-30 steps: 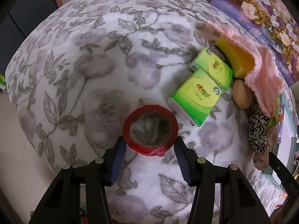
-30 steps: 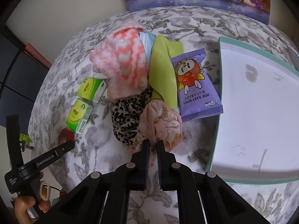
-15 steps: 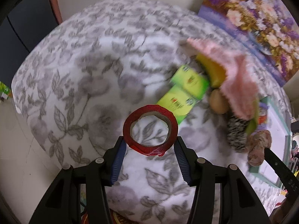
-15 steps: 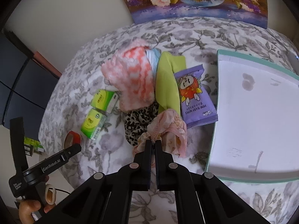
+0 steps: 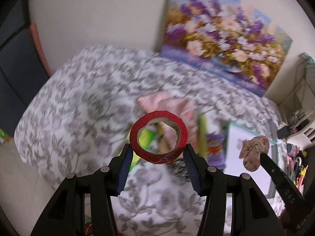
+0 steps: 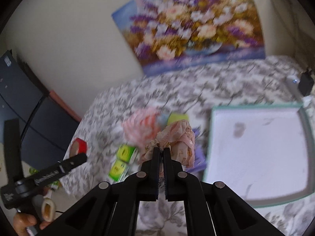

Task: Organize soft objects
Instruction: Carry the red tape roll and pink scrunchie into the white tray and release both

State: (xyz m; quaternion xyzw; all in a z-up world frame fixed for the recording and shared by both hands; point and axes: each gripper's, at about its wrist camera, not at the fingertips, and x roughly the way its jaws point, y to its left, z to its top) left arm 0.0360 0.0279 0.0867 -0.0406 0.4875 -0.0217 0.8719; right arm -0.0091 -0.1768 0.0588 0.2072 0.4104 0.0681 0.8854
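Note:
My left gripper (image 5: 157,152) is shut on a red tape roll (image 5: 158,136) and holds it in the air above the floral-covered table (image 5: 82,98). The same red tape roll (image 6: 78,146) shows at the left of the right wrist view. My right gripper (image 6: 161,150) is shut on a pink fabric scrunchie (image 6: 177,137), lifted clear of the pile. That pink scrunchie (image 5: 254,151) hangs at the right of the left wrist view. Below lie a pink knitted cloth (image 6: 140,125), two green tissue packs (image 6: 123,157) and a blurred purple wipes pack (image 5: 214,149).
A white tray with a teal rim (image 6: 256,147) lies at the table's right. A flower painting (image 6: 193,25) leans on the wall behind. A dark cabinet (image 6: 17,90) stands left of the table. A leopard-print scrunchie (image 5: 180,167) lies near the pile.
Both grippers rose from the table. The tape roll was lifted off the cover. The pink scrunchie was pulled up out of the pile. Both views now tilt toward the wall.

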